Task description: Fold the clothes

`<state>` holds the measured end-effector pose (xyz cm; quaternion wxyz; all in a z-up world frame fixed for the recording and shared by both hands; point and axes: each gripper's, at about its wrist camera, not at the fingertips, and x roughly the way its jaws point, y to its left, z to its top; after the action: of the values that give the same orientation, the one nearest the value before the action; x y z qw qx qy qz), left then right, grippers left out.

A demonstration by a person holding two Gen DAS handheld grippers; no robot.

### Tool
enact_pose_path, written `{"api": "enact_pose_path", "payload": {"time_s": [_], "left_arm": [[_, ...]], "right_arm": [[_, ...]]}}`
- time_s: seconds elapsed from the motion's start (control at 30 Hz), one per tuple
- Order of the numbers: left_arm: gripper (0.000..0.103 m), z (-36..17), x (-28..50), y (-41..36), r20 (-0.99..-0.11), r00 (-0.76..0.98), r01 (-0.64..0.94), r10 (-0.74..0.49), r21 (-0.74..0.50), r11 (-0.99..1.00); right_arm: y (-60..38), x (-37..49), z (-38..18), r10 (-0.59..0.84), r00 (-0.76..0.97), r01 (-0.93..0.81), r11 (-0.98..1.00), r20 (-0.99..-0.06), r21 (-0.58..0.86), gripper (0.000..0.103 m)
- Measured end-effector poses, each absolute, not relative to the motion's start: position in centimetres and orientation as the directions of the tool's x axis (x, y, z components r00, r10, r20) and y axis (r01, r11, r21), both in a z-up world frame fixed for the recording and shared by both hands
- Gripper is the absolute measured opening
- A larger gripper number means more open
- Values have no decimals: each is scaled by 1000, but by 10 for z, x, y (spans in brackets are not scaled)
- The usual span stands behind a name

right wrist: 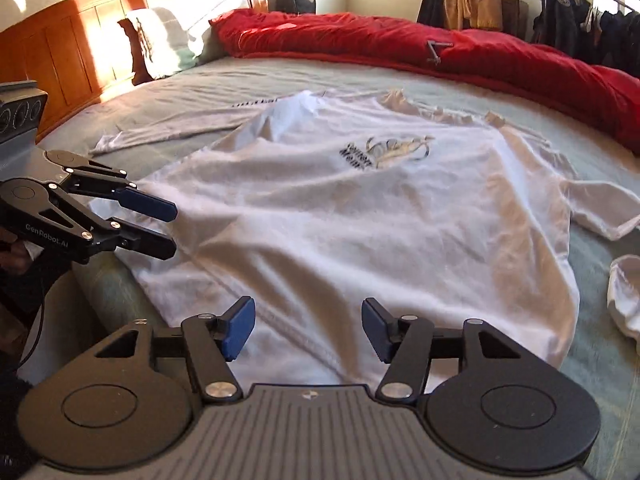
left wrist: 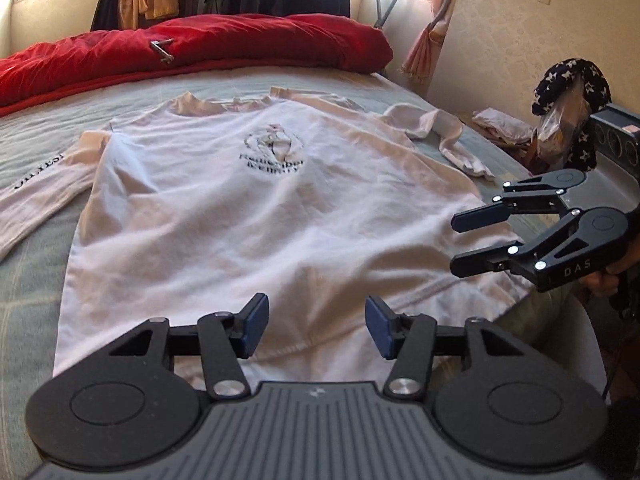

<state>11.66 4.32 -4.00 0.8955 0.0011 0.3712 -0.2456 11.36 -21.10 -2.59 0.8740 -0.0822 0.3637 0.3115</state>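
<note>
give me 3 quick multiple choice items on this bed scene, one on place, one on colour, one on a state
1. Where does the white shirt lie?
A. flat on the bed
B. on a hanger
C. on the floor

2. What colour is the duvet beyond the shirt?
A. blue
B. red
C. yellow

3. How is the left tool?
A. shut on the shirt
B. open, holding nothing
C. shut on a sock

Answers: 1 A, it is spread front up on the sheet; 2 B, the bunched cover is plainly red; 3 B, its pads stand apart above the hem.
</note>
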Motion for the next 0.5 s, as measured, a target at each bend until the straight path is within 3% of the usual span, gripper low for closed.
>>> {"api": "enact_pose_path", "payload": {"time_s": [0.1,0.17,0.2,0.27,0.3,0.5], "left_arm": [[52,-60,138,44,-715,581,372,-389,-193,908],[53,-66,128,47,-706,589,361,-392,-205,910],[54,-69,123,49,-702,593,355,-393,-210,911],[56,-70,108,54,-697,596,347,-399,-225,911],[56,-69,103,56,-696,595,350,-402,-226,909],[56,-37,115,71,-677,614,360,-406,-217,907]], "right_arm": [[-199,142,-44,442,527,-551,828,-726,104,65],[-197,145,-59,424,518,-529,841,-744,111,71],[-197,140,-63,430,531,-532,840,-730,108,75],[-200,133,-68,444,534,-527,840,-720,126,98],[-199,131,-71,444,537,-527,840,-718,125,103],[-191,131,-69,418,519,-523,845,-745,109,103]]}}
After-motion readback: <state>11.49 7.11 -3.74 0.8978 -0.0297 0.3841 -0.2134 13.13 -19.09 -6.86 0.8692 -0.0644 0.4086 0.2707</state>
